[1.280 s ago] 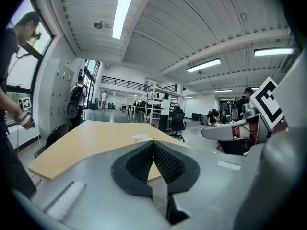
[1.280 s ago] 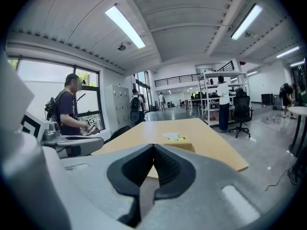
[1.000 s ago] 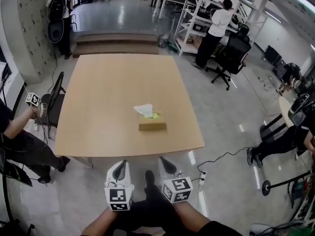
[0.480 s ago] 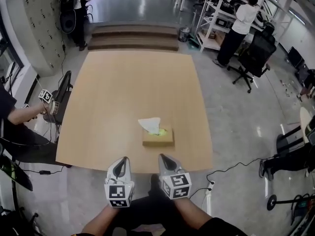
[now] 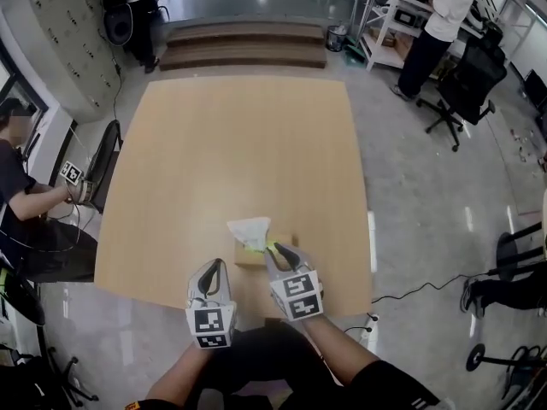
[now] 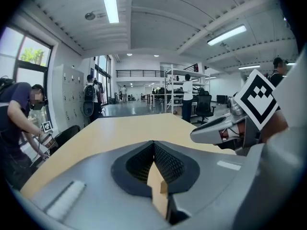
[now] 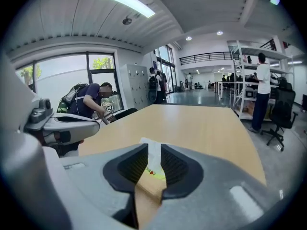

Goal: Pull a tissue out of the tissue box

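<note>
- L gripper (image 5: 214,267): smooth grey plastic shell, black ribbed pads, white marker cube w/ black squares. Pads pressed together at the tips, nothing between. It is over the table's near edge, just L of the box.
- Tissue box (image 5: 248,259): tan, oblong, cardboard look, yellow-green patch round the top slot. It sits near the front edge of the table, about mid-width.
- Tissue (image 5: 249,231): white, soft, crumpled, standing up out of the slot.
- R gripper (image 5: 278,250): same build as the L. Jaws spread, having just been opening. Tips are at the box's near-R part. In the right gripper view the tissue shows thru the gap, and the pads aren't pressing on it.
- Table (image 5: 231,143): light wood-look top, squarish, matte.
- Room: glossy grey floor w/ light reflections. A seated person (image 5: 21,199) is at far L beside a black chair (image 5: 104,162), steps (image 5: 244,51) lie beyond the table, and another person (image 5: 436,24) stands by white shelving at top R.
- Vs 1 s ago: both grippers were short of the table, now over its edge. The box sits closer in the head view.
</note>
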### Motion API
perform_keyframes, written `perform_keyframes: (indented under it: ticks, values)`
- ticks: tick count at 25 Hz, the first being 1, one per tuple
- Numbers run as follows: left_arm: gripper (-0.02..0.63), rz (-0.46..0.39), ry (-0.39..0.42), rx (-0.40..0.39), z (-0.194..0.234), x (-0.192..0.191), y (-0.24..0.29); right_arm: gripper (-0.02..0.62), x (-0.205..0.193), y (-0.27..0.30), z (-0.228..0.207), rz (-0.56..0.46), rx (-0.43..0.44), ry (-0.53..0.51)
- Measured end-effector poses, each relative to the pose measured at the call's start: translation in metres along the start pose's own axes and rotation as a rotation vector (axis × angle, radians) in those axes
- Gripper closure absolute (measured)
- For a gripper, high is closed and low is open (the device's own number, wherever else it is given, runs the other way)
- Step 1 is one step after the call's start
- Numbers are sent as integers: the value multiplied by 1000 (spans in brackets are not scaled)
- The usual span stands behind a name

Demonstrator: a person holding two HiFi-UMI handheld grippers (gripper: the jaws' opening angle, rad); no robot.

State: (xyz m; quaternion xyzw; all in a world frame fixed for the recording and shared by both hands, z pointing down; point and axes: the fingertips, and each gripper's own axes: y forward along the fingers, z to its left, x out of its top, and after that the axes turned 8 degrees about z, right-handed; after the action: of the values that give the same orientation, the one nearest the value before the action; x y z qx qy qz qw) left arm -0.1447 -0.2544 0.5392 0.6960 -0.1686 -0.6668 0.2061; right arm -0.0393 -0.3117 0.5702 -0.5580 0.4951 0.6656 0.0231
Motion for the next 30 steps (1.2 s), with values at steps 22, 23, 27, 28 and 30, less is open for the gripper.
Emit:
perform_keyframes:
  ticks: [22, 23, 27, 28, 30]
  values:
    - [588, 116, -20, -97, 23, -18, 68, 500, -32, 81, 4, 293, 22, -27]
    - [588, 120, -20, -103, 24, -19, 69, 507, -32, 82, 4, 296, 13, -27]
    - [588, 132, -19, -125, 28, -23, 73, 591, -30, 82, 5, 299, -27, -15]
    - [588, 133, -18, -131, 28, -24, 73, 592, -31, 82, 4, 298, -32, -7]
    - [588, 132, -15, -144, 26, -25, 73, 592, -34, 81, 3, 292, -41, 17]
